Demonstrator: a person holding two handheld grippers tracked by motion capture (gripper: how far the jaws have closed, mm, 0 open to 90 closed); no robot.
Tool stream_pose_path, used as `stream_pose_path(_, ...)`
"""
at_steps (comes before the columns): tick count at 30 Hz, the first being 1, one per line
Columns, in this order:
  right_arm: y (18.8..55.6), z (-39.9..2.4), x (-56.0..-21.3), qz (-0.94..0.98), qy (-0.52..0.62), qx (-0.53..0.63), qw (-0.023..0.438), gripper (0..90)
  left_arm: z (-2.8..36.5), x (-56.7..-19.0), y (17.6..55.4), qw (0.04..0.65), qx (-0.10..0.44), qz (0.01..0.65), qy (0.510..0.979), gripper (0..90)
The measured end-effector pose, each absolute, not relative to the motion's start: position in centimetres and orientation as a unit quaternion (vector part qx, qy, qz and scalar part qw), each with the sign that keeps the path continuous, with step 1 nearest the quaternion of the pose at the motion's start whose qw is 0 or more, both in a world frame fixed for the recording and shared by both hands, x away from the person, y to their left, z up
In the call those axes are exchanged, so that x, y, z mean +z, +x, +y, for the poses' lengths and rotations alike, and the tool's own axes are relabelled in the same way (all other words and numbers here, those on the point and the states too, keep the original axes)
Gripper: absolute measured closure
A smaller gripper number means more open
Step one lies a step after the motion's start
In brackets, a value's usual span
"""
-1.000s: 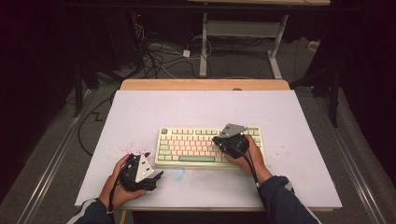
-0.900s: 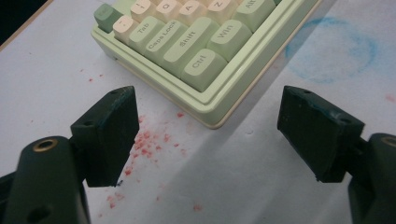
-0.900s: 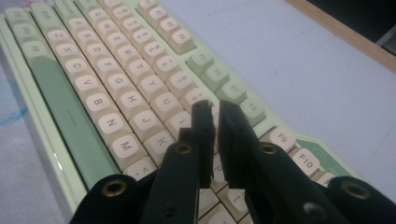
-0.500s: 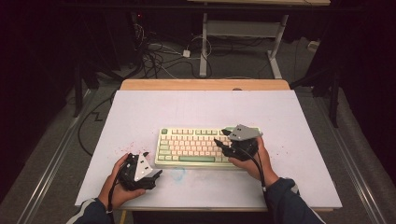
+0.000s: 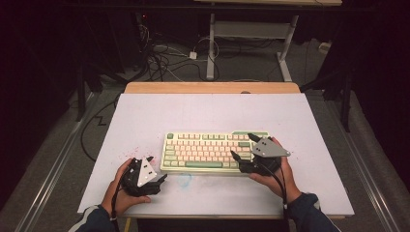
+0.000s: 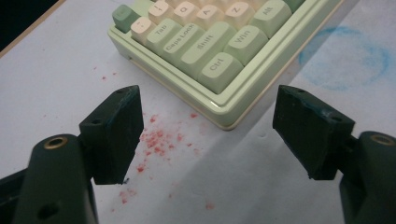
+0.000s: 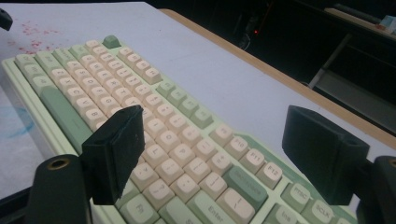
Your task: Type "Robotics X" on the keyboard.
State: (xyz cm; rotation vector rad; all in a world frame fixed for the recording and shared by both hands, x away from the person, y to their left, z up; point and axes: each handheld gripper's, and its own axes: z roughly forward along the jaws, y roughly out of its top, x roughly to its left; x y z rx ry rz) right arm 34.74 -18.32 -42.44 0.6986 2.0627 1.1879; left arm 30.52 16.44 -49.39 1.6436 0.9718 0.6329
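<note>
Though flat, green-and-cream keyboard (image 5: 212, 151)

room dark | floor (image 5: 367, 159) grey | cables (image 5: 164, 55) tangled | white desk frame (image 5: 251, 34) behind

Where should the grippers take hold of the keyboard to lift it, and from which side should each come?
Probably by its two short ends. The keyboard lies flat and long across the table, so the open left gripper could come in at the left end near Ctrl, and the right gripper, whose jaws have just opened with nothing gripped, at the right end.
</note>
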Motion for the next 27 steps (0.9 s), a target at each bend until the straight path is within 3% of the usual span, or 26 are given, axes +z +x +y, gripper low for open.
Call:
stream_pose_path(8,32.8,-20.1,-43.4,0.775,0.271,0.457,0.342,21.3,16.7,-48.8,30.7,0.540,0.267,0.416,0.681,32.0)
stream_pose_path(13,31.6,-20.9,-43.9,0.771,0.274,0.455,0.351,21.6,16.6,-48.3,30.9,0.541,0.260,0.427,0.677,41.4)
stream_pose_path(15,31.1,-21.4,-44.2,0.772,0.277,0.454,0.349,21.8,16.7,-47.9,30.9,0.543,0.249,0.427,0.679,48.8)
stream_pose_path(16,30.8,-21.7,-44.5,0.772,0.277,0.452,0.351,22.0,16.6,-47.8,31.0,0.546,0.242,0.430,0.677,59.3)
stream_pose_path(18,30.6,-21.8,-44.6,0.773,0.277,0.449,0.352,22.0,16.5,-47.4,31.3,0.545,0.226,0.435,0.680,63.2)
stream_pose_path(20,30.2,-22.1,-45.2,0.776,0.279,0.446,0.349,22.4,16.3,-47.0,31.4,0.548,0.221,0.434,0.680,78.6)
stream_pose_path(22,29.9,-22.1,-45.4,0.780,0.271,0.434,0.359,22.4,16.0,-46.4,31.4,0.554,0.216,0.428,0.680,86.2)
stream_pose_path(27,29.5,-22.3,-45.8,0.779,0.273,0.439,0.357,22.4,14.9,-45.4,31.9,0.574,0.220,0.410,0.673,87.5)
